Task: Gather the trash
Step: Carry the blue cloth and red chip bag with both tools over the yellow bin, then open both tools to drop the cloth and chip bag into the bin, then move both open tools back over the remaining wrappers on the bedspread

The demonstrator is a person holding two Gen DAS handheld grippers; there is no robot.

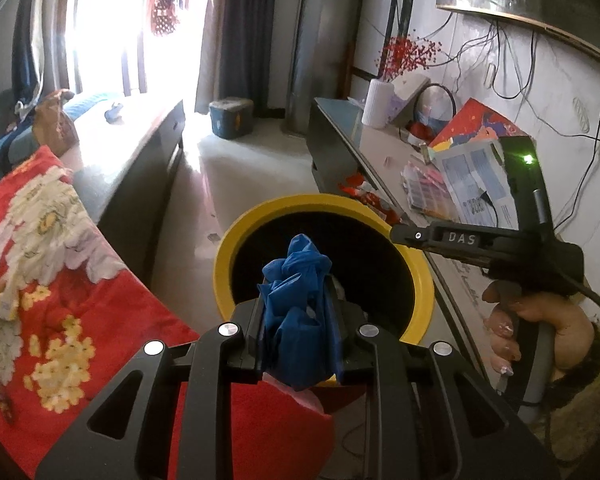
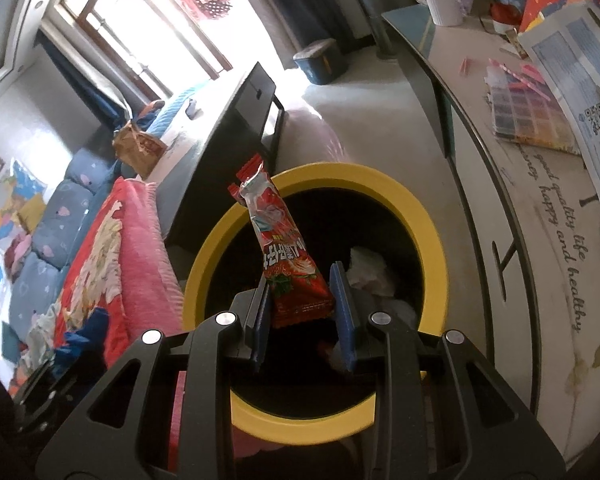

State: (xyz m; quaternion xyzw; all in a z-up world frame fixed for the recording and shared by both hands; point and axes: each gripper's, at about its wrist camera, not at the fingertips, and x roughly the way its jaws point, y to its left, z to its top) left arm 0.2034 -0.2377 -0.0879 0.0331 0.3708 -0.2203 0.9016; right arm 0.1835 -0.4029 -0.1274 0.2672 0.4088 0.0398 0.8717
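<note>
Directly below both grippers stood the yellow-rimmed bin (image 2: 432, 216), and that was the relation the drop depended on. The left gripper (image 1: 298, 322) was clamped on a crumpled blue glove (image 1: 296, 304), which sat over the near part of the bin's dark opening in the left wrist view. The right gripper (image 2: 302, 312) held a red snack wrapper (image 2: 288, 264) by its lower end; whether both pads pressed on it was hard to tell, since a gap showed beside the right pad, but the wrapper stood up unsupported otherwise, so it read as gripped. Its long axis ran upward and slightly left, away from the gripper, with the torn top reaching over the far rim.

Both pieces seemed to hang inside the rim's outline, so letting go would likely land them in the bin. The wrapper's tall, tilted top looked the more likely to catch the rim. In the left wrist view the right gripper (image 1: 398, 236) reached in from the right over the far edge of the bin, held by a hand (image 1: 536, 328), so neither hand was clearly nearer.

Crumpled white paper (image 2: 370, 270) already lay inside the bin. The bin stood on a pale floor (image 1: 252, 168) between a bed with a red flowered blanket (image 1: 60, 272) on the left and a long cluttered counter (image 2: 540, 216) on the right. A bright window (image 2: 140, 32) lit the far end of the room.
</note>
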